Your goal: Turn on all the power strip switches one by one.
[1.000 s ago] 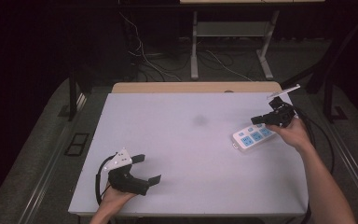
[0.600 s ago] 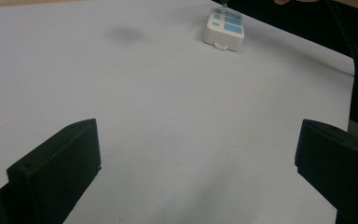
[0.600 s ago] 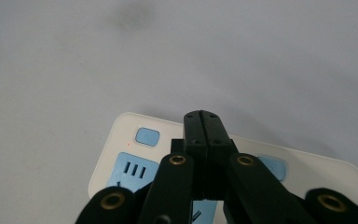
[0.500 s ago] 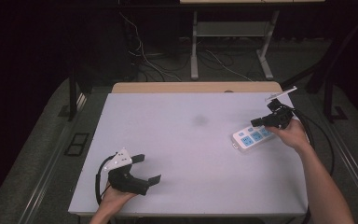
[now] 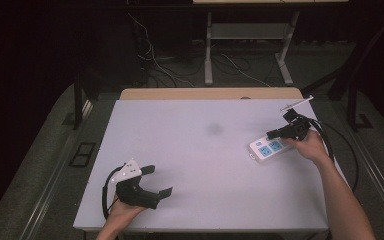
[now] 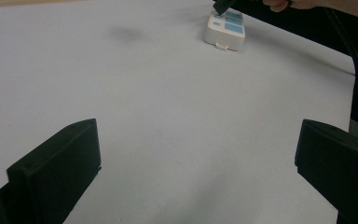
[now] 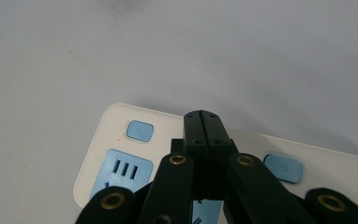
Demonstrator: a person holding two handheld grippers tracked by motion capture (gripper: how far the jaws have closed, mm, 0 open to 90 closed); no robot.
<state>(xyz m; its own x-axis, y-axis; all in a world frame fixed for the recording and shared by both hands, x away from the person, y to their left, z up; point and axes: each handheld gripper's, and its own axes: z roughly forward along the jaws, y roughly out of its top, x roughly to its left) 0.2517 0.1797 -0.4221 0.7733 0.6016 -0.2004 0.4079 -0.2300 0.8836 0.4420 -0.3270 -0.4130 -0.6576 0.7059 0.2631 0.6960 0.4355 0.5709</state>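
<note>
A white power strip (image 5: pixel 270 148) with blue sockets lies flat near the table's right edge. My right gripper (image 5: pixel 271 134) hovers over its far end with the jaws pressed together and nothing between them. In the right gripper view the shut tips (image 7: pixel 202 122) point at the strip's top face (image 7: pixel 121 140), between two small blue buttons (image 7: pixel 140 130); I cannot tell whether they touch it. My left gripper (image 5: pixel 161 180) rests at the front left of the table, open and empty. Its view looks across the table toward the strip (image 6: pixel 226 29).
The white tabletop (image 5: pixel 205 150) spreads wide between the two grippers, with a faint dark smudge (image 5: pixel 215 129) near the middle. A black cable (image 5: pixel 347 150) trails from the right gripper off the right edge. Table legs and loose cables lie on the floor beyond the far edge.
The right gripper has shifted slightly left and down in the high view, closer over the power strip. The left gripper has stayed put.
</note>
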